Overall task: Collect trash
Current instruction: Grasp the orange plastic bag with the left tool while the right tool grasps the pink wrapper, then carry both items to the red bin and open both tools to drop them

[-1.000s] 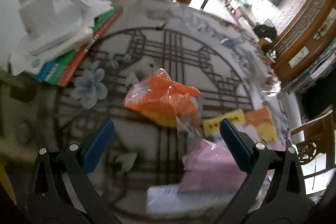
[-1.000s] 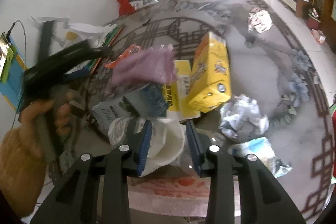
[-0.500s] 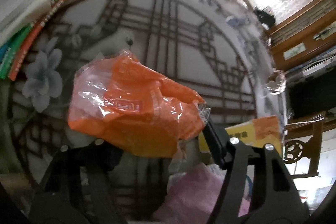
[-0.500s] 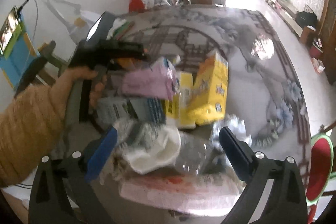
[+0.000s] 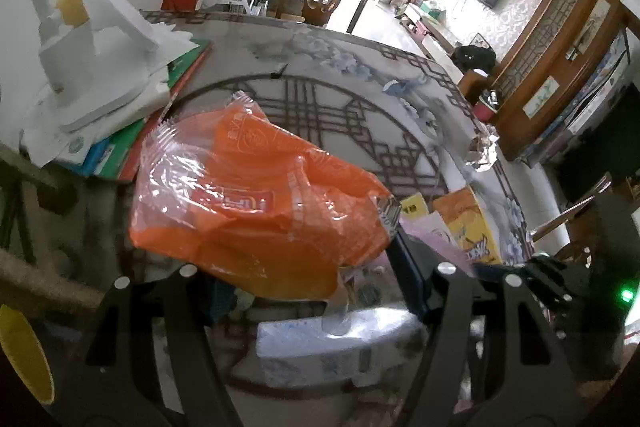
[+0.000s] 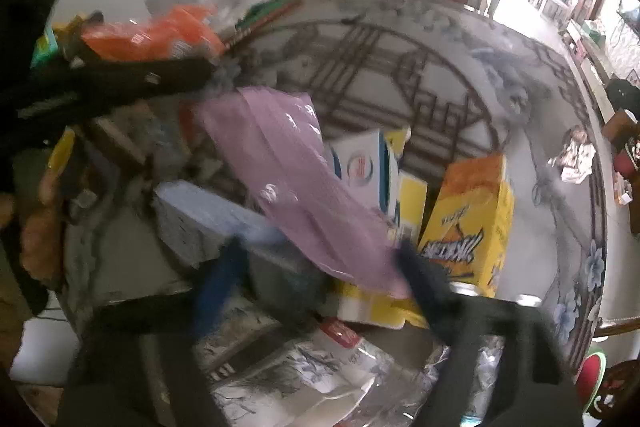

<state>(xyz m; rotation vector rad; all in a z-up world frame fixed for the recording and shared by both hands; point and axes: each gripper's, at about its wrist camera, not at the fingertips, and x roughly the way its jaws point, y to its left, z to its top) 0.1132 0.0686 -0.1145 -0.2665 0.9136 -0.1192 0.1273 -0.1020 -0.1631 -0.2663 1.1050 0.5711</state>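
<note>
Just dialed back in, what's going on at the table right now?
Trash pickup is underway on the patterned table. The left tongs are closed on an orange plastic bag, held above the pile. The right tongs are open, blurred, around a pink bag lying over boxes. A yellow box and crumpled wrappers remain on the table.

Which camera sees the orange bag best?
The left wrist view. The orange bag fills its middle, sharp, between the left gripper fingers, lifted above the table. The right wrist view shows it small and blurry at the upper left.
</note>
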